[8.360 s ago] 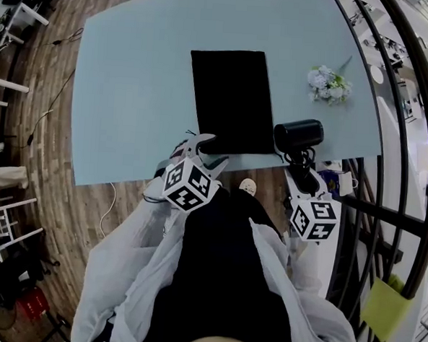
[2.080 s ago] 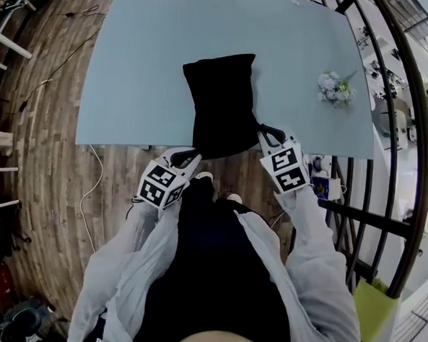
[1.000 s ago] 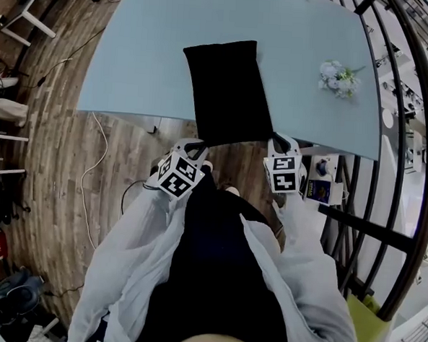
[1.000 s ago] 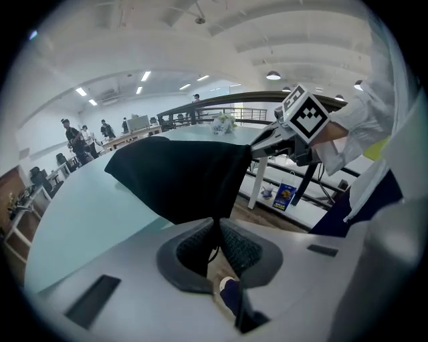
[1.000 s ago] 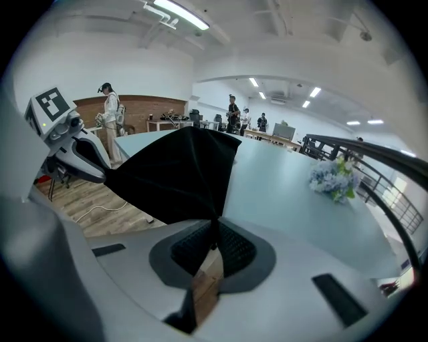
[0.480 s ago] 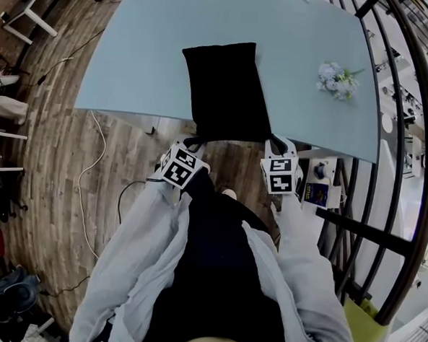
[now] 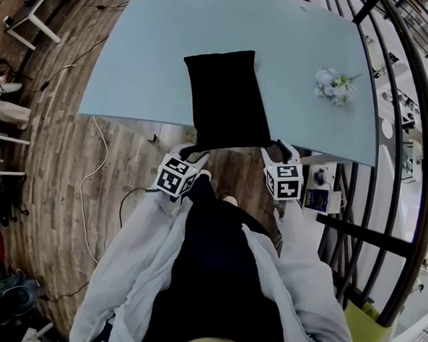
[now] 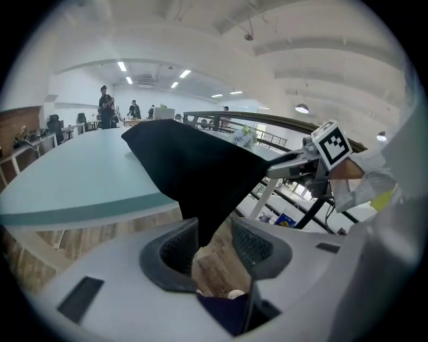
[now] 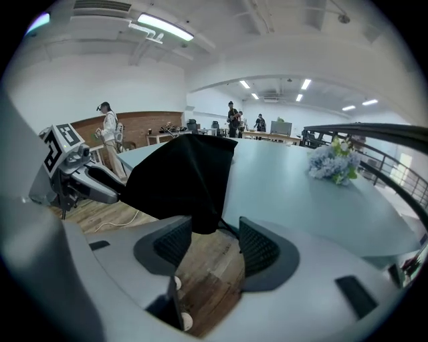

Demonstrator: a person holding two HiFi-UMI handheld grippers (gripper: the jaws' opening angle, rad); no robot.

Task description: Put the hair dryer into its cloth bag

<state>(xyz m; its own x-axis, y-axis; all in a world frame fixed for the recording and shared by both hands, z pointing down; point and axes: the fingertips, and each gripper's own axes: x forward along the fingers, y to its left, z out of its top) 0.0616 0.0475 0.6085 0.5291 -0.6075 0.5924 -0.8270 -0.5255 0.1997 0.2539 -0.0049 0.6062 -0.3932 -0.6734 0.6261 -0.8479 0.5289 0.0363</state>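
1. Now both arms in pale sleeves reach forward and slant down to the near edge of the table (image 7: 148, 61). The left claw (image 7: 192, 154) is at the left near corner of the cloth bag (image 7: 224, 95) and the right claw (image 7: 280, 147) is at its right near corner.
2. Both claws have just been opening, and each now has its jaws partway apart. A corner of the black cloth hangs loose between them, and the pads are not squeezing it. Two seconds ago the bag was bunched and lifted at its near end; now it lies flat.
3. Lengthwise on the table, the bag stretches away from both claws, and its near end hangs over the edge. A bunch of flowers (image 7: 333, 86) lies well off to the right.
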